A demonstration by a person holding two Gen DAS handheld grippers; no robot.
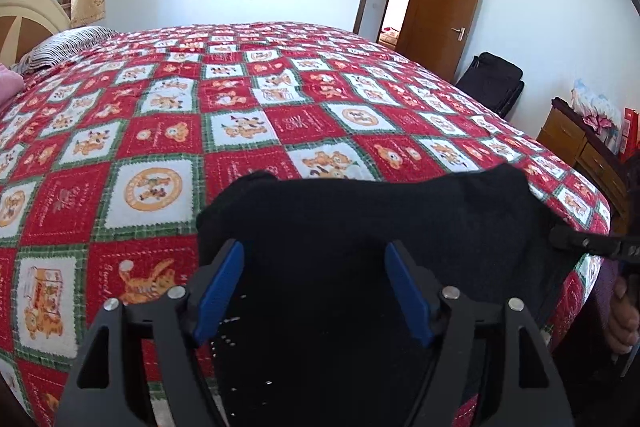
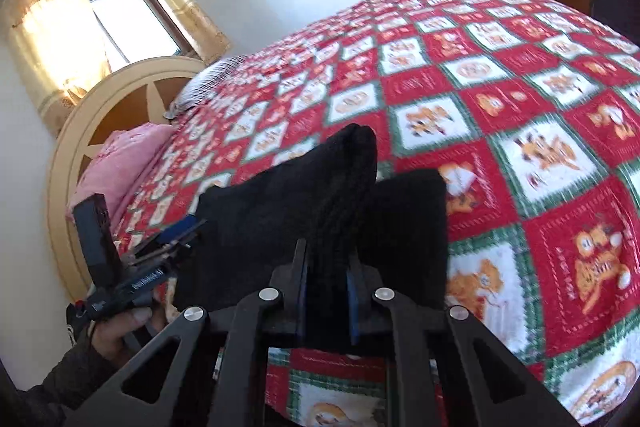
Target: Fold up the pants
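Now | left fingers (image 1: 314, 261) spread over black pants (image 1: 360, 219) | right fingers (image 2: 326, 275) pinching pants | quilt (image 1: 160, 131) beneath

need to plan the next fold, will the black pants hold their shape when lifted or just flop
Probably floppy: where the right gripper pinches the black pants, the cloth bunches into a soft ridge. The fabric looks thick and knit-like, so likely somewhat heavy and not slippery. The left gripper is open over them, so unheld parts would probably sag onto the quilt.
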